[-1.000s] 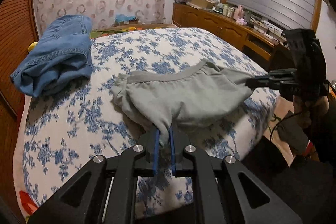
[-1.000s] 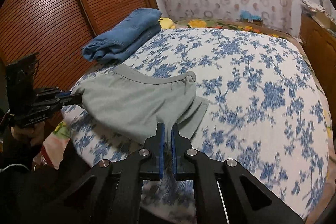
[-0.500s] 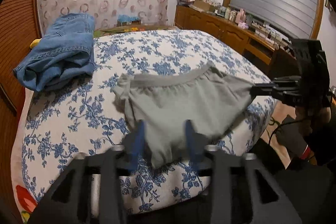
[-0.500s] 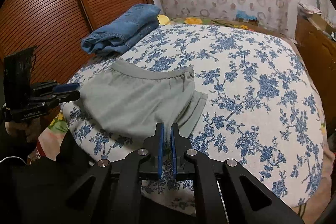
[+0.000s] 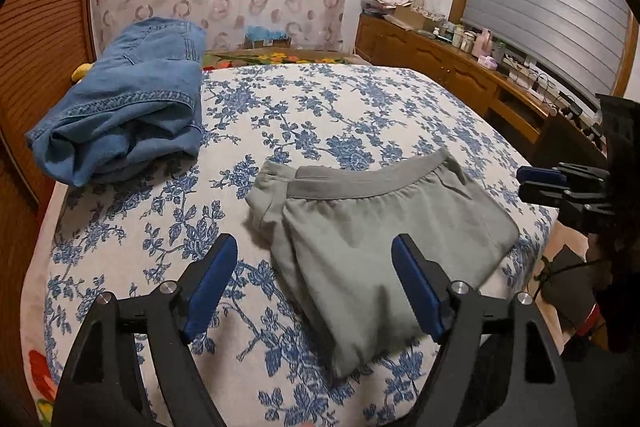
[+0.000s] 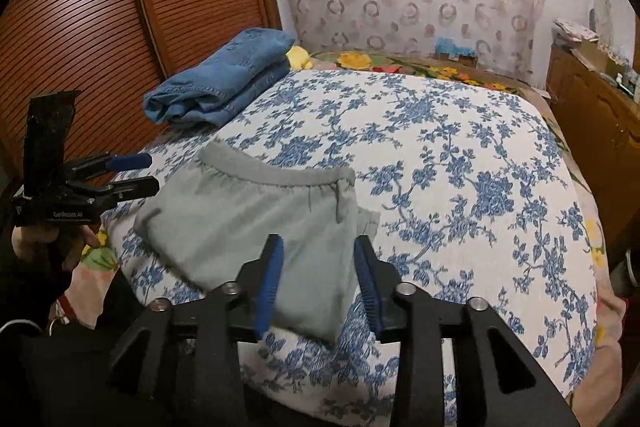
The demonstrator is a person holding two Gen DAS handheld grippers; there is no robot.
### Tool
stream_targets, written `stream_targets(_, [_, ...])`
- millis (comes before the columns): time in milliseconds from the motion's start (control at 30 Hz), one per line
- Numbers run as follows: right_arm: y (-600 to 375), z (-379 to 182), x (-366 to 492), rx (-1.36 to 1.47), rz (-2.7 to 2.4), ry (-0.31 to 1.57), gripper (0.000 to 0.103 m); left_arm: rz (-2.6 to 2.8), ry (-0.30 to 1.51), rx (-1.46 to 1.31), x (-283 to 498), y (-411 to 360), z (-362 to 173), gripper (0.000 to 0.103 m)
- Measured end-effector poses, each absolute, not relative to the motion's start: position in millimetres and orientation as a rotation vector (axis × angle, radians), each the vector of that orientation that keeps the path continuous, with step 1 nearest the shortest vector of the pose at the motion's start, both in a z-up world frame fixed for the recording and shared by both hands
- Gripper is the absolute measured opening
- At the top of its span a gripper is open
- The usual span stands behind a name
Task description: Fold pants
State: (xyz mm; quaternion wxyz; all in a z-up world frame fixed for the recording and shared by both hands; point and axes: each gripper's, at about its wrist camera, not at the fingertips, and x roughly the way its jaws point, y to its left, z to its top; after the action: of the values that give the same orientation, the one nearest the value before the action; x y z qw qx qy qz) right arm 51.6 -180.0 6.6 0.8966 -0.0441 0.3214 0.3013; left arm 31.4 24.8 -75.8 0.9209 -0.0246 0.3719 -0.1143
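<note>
Grey pants (image 5: pixel 372 227), folded, lie flat near the front edge of the bed, waistband towards the far side; they also show in the right wrist view (image 6: pixel 256 227). My left gripper (image 5: pixel 316 259) is open and empty, its jaws wide apart just above the near part of the pants. It shows at the left of the right wrist view (image 6: pixel 134 173). My right gripper (image 6: pixel 318 259) is open and empty over the near right corner of the pants. It shows at the right of the left wrist view (image 5: pixel 540 181), off the pants' edge.
Folded blue jeans (image 5: pixel 124 103) lie at the far left of the bed (image 5: pixel 340 107), by the slatted wooden wardrobe (image 6: pixel 100 27). A wooden sideboard (image 5: pixel 460 67) with clutter stands to the right. The flowered bedspread (image 6: pixel 460 167) stretches beyond the pants.
Both grippers were shut on the grey pants and held them up. The left let go first, then the right; the pants now lie flat on the bed.
</note>
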Motion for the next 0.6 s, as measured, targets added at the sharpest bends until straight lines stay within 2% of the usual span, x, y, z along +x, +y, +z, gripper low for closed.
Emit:
stream_targets(100, [-178,4,55,-0.093,0.614,0.665,0.041,-0.229,0.773,-0.045,37,24,-79,0.080])
stream_targets(133, [-177,4,56,-0.095,0.614,0.665,0.041,-0.229,0.773,-0.046,39,25,-80,0.082])
stream_targets(167, [-175,3,57,-0.097,0.613,0.666,0.042,-0.227,0.774,-0.048,40,25,-80,0.088])
stream_targets(600, [-164,-12,91,-0.087,0.581,0.708,0.049,-0.206,0.796,-0.064,67,33,-87,0.088])
